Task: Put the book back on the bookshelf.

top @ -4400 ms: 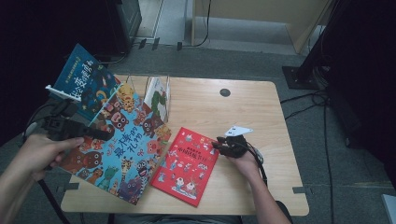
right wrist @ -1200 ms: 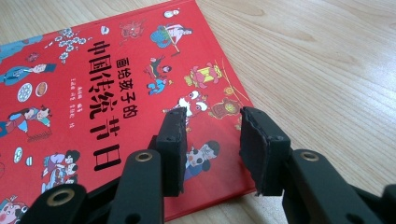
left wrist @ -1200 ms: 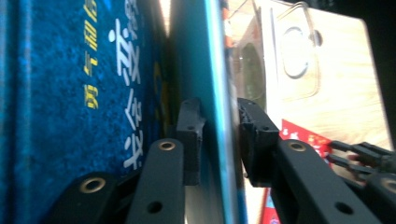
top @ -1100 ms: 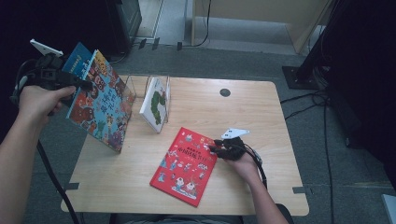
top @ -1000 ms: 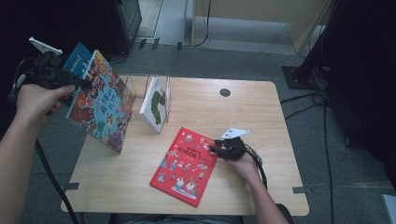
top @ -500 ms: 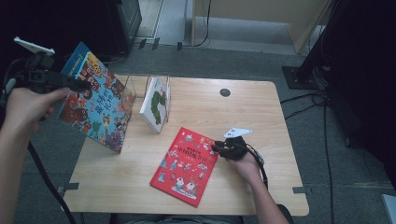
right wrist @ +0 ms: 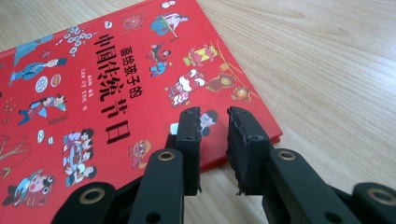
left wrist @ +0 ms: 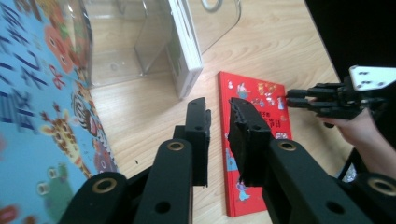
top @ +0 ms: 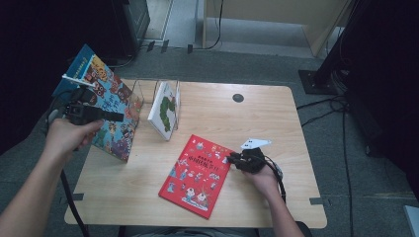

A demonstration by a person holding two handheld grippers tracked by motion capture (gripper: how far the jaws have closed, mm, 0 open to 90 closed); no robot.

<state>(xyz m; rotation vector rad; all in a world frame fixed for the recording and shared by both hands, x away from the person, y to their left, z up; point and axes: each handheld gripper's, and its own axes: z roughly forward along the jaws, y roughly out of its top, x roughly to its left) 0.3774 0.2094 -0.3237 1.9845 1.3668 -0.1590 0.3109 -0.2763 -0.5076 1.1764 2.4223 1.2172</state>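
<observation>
The wooden counter (top: 276,128) carries three books, and their placement suggests they are being filed one by one into a holder. The largest, the blue picture book (top: 111,126), stands on its lower edge at the counter's left side. It tilts back with its illustrated cover towards the middle of the counter and appears to lean against the clear stand (top: 143,94) just beside it, which would explain why it stays up with nothing gripping it. Its long axis runs along the counter's left edge, from near to far, and its top edge rises up and to the left.

The red book (top: 197,175) lies flat and cover up in the near middle of the counter, well apart from the stand. Its long axis slants from the near left to the far right, so one long edge faces the person's right hand, ready to be picked up. The white book (top: 165,111) is smaller and sits upright in the stand, spine towards the near side.

The left hand-held gripper (left wrist: 218,105) hovers beside the blue book. Its jaws have just been closing and now stand a narrow gap apart with nothing between them. The right hand-held gripper (right wrist: 214,114) sits low at the red book's right edge, jaws likewise just closing and empty, released rather than grasping
</observation>
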